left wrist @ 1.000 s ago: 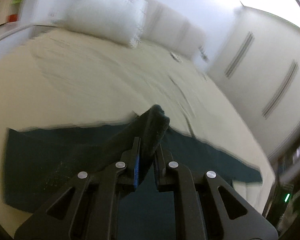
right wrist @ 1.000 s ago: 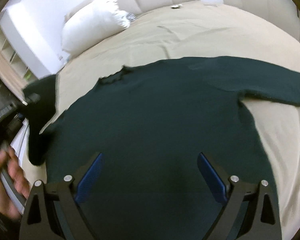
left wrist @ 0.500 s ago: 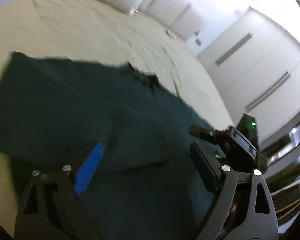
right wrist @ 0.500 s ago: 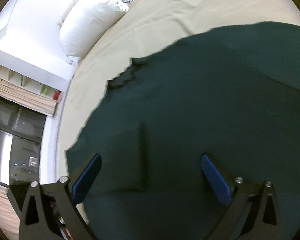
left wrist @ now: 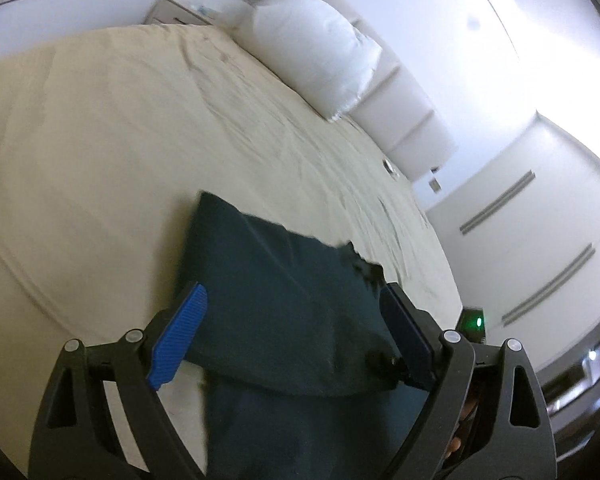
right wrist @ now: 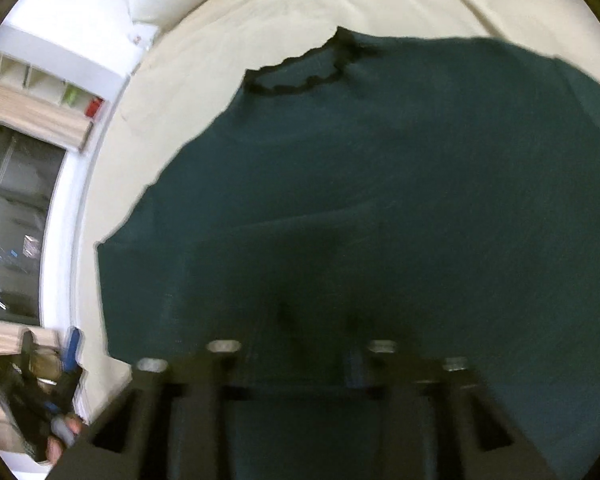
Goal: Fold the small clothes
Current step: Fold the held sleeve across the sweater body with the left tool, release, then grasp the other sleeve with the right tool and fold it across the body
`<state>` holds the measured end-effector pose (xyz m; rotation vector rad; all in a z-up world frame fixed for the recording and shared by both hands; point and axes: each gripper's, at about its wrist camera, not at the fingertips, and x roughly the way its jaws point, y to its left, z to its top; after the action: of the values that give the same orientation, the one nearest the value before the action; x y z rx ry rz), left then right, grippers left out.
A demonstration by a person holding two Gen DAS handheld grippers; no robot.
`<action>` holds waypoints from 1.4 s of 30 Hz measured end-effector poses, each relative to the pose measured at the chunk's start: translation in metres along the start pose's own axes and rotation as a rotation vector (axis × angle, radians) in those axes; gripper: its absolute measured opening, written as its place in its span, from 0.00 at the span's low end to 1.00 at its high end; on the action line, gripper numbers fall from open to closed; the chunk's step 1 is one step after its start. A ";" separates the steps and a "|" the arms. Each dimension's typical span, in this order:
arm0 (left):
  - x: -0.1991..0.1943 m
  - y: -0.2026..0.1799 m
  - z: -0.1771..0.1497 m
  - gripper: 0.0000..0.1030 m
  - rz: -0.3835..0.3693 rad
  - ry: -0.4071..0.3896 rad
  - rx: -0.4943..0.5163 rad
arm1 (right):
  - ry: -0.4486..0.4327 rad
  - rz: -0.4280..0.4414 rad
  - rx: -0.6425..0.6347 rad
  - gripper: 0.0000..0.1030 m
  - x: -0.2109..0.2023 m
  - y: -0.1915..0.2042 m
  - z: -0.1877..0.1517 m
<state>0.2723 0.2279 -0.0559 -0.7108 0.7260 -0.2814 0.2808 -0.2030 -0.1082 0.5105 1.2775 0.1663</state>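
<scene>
A dark teal sweater point(right wrist: 380, 168) lies flat on the cream bed, its black neckline point(right wrist: 300, 76) at the far side. In the left wrist view the sweater point(left wrist: 276, 304) shows with one sleeve folded across its body. My left gripper point(left wrist: 296, 332) is open and empty, its blue pads point(left wrist: 178, 336) wide apart just above the folded part. My right gripper point(right wrist: 300, 344) sits low over the sweater's near part; its fingertips are blurred and lost against dark fabric, so I cannot tell how the jaws stand.
The cream bed sheet point(left wrist: 100, 140) spreads wide to the left and far side. A white pillow point(left wrist: 320, 60) lies at the headboard. White wardrobe doors point(left wrist: 540, 240) stand on the right. Shelves and a window point(right wrist: 28, 160) are beyond the bed's left edge.
My left gripper let go of the sleeve, opened, and drew back, leaving the sleeve folded over the body. My right gripper came down close onto the sweater's near part.
</scene>
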 end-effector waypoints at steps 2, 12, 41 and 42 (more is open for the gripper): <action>-0.005 0.000 0.008 0.86 0.012 -0.013 -0.003 | -0.013 0.012 -0.009 0.09 -0.005 -0.007 0.002; -0.015 -0.015 0.036 0.86 0.023 -0.025 0.044 | -0.172 -0.167 -0.002 0.08 -0.053 -0.062 0.037; 0.134 -0.083 -0.040 0.63 0.257 0.215 0.400 | -0.268 -0.139 0.100 0.34 -0.085 -0.118 0.016; 0.128 -0.087 -0.039 0.63 0.238 0.189 0.397 | -0.316 -0.121 0.102 0.34 -0.097 -0.115 0.011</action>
<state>0.3386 0.0851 -0.0830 -0.2196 0.8935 -0.2660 0.2438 -0.3453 -0.0743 0.5226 1.0069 -0.0794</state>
